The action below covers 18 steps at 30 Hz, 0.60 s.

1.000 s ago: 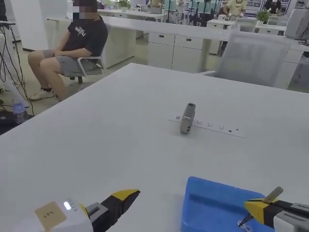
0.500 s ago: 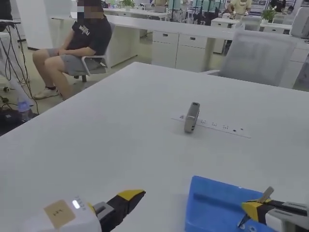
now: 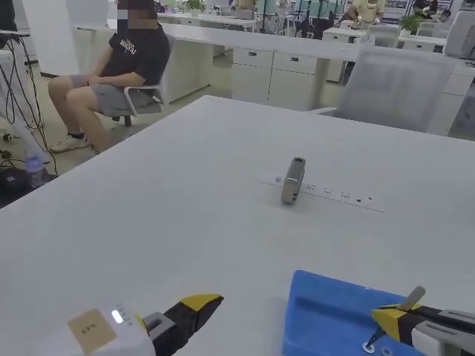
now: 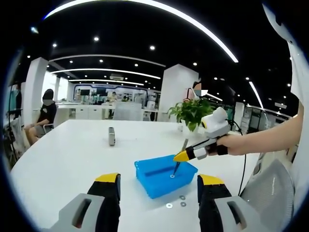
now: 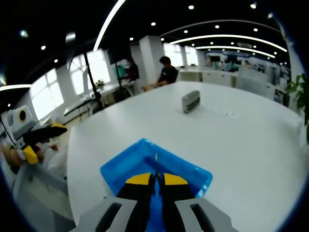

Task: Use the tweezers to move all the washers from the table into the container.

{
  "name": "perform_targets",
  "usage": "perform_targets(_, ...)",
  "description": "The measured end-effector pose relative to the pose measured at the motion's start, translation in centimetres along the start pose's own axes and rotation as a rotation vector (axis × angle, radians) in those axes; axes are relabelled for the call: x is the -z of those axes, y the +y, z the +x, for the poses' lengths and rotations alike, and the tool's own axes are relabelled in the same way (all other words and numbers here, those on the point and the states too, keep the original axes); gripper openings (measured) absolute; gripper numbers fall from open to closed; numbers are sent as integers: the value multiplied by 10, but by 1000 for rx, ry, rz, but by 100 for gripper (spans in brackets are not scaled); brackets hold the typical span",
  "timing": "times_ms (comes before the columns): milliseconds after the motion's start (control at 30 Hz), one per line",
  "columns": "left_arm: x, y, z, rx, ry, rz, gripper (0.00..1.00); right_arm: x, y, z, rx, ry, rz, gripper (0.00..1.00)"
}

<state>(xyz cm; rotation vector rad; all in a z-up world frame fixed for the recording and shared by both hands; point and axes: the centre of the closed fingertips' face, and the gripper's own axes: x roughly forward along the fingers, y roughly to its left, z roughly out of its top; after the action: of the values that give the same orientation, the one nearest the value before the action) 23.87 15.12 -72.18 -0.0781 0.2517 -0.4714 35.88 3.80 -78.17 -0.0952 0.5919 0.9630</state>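
Head view: the white workbench table [image 3: 148,222] stretches away, and at its near edge sits the shallow rectangular blue plastic container [image 3: 326,311].
Right side: the yellow-tipped right gripper [image 3: 387,317] is over the container, jaws squeezed shut on the slim silver metal tweezers [image 3: 410,298], which slant down into the blue.
Tweezer tip: it's down at the container floor, and right at it lies a small round metal washer [image 4: 172,176]. Pinched or lying free? Cannot tell.
Right gripper view: the tweezers run straight out between the closed jaws, over the container floor.
Left side: the yellow-tipped left gripper [image 4: 159,179] has its jaws spread wide, holding nothing. In the head view it sits to the left of the container, off the blue.
On the table: three loose washers [image 4: 182,197] lie close together on the bare top, just beside the container's near wall in the left gripper view.
Mid-table: a small grey oblong device [image 3: 292,180] rests at the left end of a row of flush sockets [image 3: 334,194], well apart from the container.
Background: a seated person in a dark shirt [image 3: 122,59], a pale office chair [image 3: 393,89] at the far edge, and a green potted plant [image 4: 191,111].
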Motion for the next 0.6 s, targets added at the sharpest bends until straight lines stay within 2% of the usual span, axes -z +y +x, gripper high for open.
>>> perform_targets(333, 2, -2, 1, 8, 14, 8, 63, -17, 42, -30, -65, -88, 4, 3)
perform_targets(467, 3, -3, 1, 15, 19, 12, 63, -11, 61, -31, -99, -81, -7, 3)
perform_targets(600, 4, -4, 2, 18, 22, 15, 63, 1, 70, -26, -127, -59, -26, 3)
